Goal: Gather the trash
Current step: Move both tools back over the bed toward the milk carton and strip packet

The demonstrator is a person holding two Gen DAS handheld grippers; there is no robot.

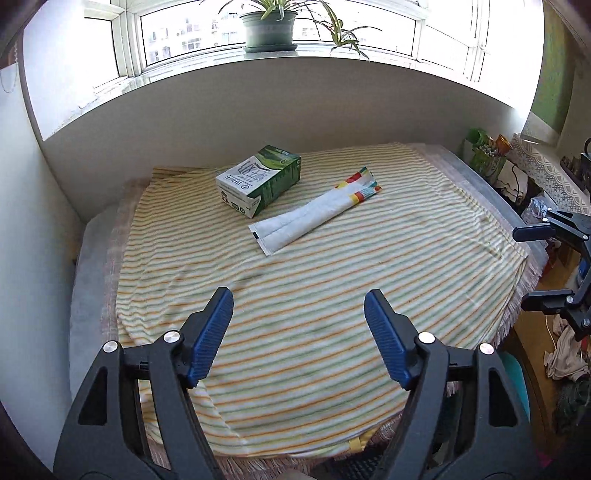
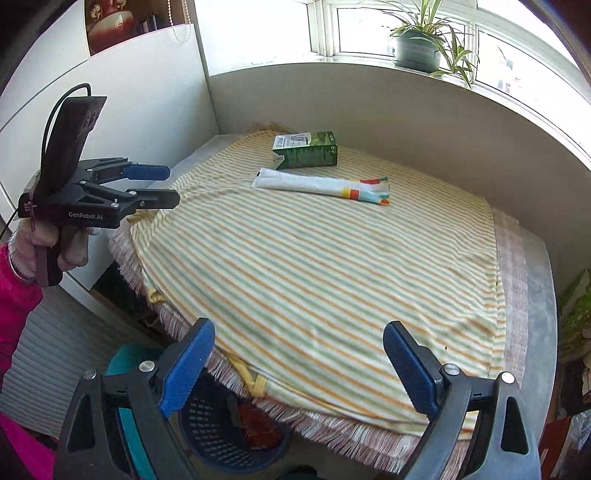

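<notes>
Left of me, the left gripper (image 2: 162, 184) is held in a hand (image 2: 55, 243) with a pink sleeve (image 2: 16, 295), out past the table's fringed edge; through its own camera I see its blue ribbed pads (image 1: 212, 332) standing well apart with nothing between them, above the near part of the striped yellow, green and white tablecloth (image 1: 314, 295). Further along, at the far side of the cloth, lies the green and white cardboard carton (image 1: 260, 179) on its side, and just beside it, on its right, the long flat white wrapper with a coloured checked end (image 1: 314, 218); I see a narrow gap between them, so they are not touching. Below the table's near edge, in the right wrist view, I can see a dark blue plastic mesh basket (image 2: 214, 432) with something reddish inside it. On my right, the right gripper (image 2: 299, 365) hangs over the near edge of the cloth, its fingers (image 2: 410, 365) wide apart and empty. Behind everything, a potted green plant (image 1: 269, 26) stands on the windowsill.
</notes>
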